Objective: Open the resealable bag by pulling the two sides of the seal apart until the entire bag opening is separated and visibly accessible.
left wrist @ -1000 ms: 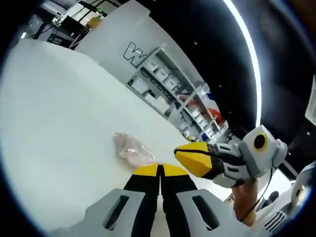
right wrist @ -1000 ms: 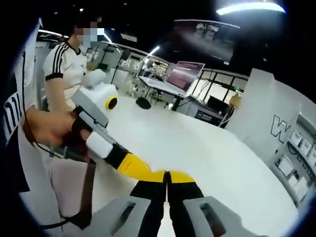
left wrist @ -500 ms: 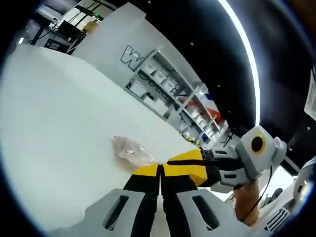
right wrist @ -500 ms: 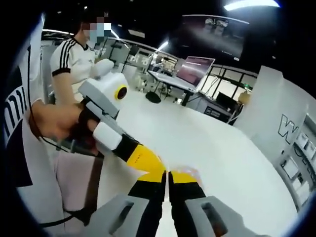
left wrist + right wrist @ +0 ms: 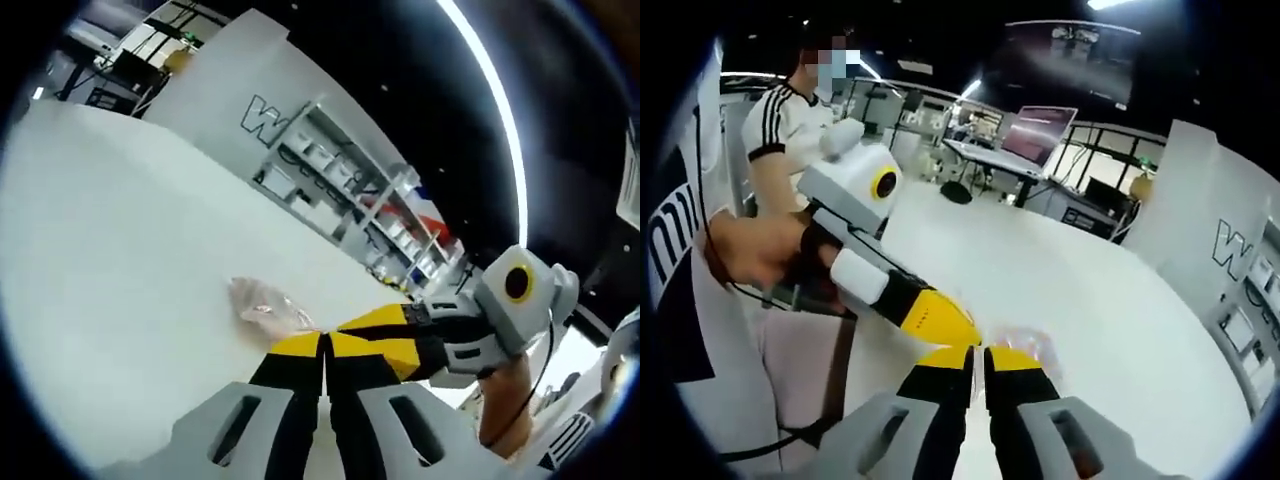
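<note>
Bag (image 5: 268, 306): clear, crumpled, with pinkish contents, laid on a white table (image 5: 110, 250); in the left gripper view it is seen just beyond the yellow jaw tips, its near edge hidden behind them, so contact cannot be told.

Left gripper (image 5: 324, 345): yellow-tipped black jaws are pressed together, with only a thin seam between them; whether any bag film is caught there cannot be told. In the right gripper view it (image 5: 958, 332) is seen entering from the left, held in a hand (image 5: 755, 250), its yellow tip close against the right jaw tips.

Right gripper (image 5: 978, 357): jaws are likewise closed to a narrow slit; a grip on the bag cannot be confirmed. A patch of the bag (image 5: 1025, 343) is seen just past its tips. In the left gripper view it (image 5: 385, 335) is seen entering from the right, lying across the left jaw tips.

Background: a white panel with shelving (image 5: 340, 195); a person in a white striped shirt (image 5: 785, 125); a desk with a monitor (image 5: 1035, 125).
</note>
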### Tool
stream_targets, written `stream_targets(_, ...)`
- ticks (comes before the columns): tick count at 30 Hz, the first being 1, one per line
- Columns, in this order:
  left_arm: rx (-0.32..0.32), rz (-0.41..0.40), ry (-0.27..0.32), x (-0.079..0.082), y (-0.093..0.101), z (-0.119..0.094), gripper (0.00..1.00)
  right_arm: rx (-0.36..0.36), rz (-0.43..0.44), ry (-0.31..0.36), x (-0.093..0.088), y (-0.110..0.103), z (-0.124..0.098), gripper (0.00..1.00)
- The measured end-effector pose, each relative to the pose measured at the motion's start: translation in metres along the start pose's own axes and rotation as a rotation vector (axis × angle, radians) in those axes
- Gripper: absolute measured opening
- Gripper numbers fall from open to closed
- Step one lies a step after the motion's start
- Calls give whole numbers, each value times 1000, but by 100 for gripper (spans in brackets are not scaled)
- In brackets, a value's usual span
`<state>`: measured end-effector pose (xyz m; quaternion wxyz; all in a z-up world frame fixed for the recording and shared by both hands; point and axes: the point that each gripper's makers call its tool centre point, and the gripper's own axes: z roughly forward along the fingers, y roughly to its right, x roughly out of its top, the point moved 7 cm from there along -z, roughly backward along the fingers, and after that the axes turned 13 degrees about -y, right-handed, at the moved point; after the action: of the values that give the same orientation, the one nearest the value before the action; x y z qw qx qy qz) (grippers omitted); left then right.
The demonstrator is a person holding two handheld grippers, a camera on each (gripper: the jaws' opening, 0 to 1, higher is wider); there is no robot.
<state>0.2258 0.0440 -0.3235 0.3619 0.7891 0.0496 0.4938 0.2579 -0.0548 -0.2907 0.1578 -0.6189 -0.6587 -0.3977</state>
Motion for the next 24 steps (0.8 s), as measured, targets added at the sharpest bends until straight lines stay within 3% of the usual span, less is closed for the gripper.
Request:
stream_targets(4,2,13,-3,0,1,0,1,-17,7,-9,-3,5,2,0)
stream_targets(14,33,68,-16,-2,3,-1,1,17,18,-20,-3,3,4,0)
stream_targets(19,45,99,-31,-4,4,-1,1,40,75,-37,-4,4,3,0)
stream_targets(24,46,71,-52,-4,3,-1,0,-29,14,-19,1,0,0,0)
